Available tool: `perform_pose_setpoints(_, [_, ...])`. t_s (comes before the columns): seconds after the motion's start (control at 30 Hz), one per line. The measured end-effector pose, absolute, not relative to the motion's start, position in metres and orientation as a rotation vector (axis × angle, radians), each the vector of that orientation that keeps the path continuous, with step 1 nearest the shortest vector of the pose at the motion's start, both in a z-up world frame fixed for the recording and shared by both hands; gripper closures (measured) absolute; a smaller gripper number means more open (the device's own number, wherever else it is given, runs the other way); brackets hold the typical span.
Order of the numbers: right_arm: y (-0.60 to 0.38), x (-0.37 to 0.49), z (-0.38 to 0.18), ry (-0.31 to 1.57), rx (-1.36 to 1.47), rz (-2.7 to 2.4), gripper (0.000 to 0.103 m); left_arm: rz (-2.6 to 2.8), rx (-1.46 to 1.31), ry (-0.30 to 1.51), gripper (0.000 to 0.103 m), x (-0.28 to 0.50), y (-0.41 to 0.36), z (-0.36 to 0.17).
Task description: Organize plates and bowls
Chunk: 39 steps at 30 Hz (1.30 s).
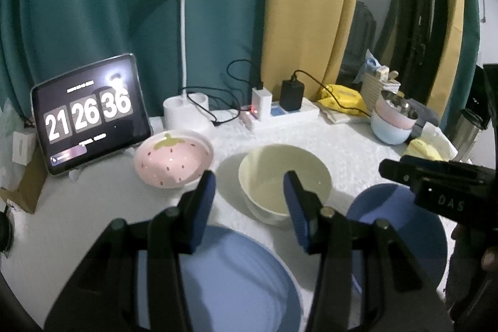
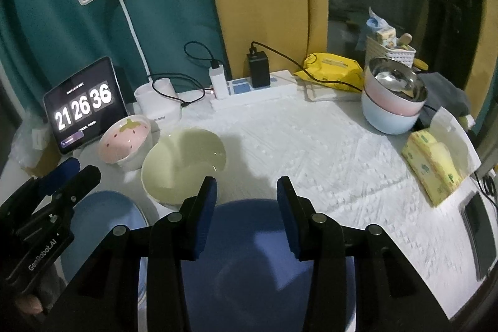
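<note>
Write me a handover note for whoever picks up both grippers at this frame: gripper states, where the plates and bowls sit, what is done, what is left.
Left gripper: open, empty, above the light-blue round plate.
Right gripper: open, empty, above the darker blue plate.
Pale yellow-green bowl sits between the plates; pink strawberry-pattern bowl stands beside it, by the tablet clock.
Done: the pink and pale-blue steel-lined bowls look stacked, back right.
Left: nothing gripped; the two plates and both near bowls remain separate.

Glossy cream bowl (image 1: 284,182), steel bowl (image 2: 395,81), perhaps quilted tablecloth (image 2: 311,145).
</note>
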State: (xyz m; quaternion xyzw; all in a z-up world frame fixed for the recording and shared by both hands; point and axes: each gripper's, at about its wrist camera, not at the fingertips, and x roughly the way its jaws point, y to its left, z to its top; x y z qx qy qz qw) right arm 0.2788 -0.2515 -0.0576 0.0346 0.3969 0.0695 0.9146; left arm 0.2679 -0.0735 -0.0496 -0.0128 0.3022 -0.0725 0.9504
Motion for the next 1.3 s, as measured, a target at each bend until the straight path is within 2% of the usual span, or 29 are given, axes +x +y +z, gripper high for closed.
perform_pose_setpoints(0.43, [-0.235,0.307,-0.067,0.839,0.055,0.170,0.060,-0.119,-0.044,0.646,0.055,0.295,-0.063,-0.063])
perform_pose_setpoints(0.87, [-0.228,0.337,-0.088,0.885,0.058,0.178,0.060,-0.080,-0.112,0.772,0.054,0.329,-0.059,-0.086])
perform_pose_setpoints(1.0, [-0.224,0.346,-0.097,0.894,0.057,0.173,0.060,-0.067,-0.117,0.786,0.045,0.337,-0.062,-0.092])
perform_pose_setpoints(1.3, [-0.216,0.366,-0.115,0.975,0.056,0.184,0.061,-0.084,-0.108,0.867,0.045,0.353,-0.069,-0.115])
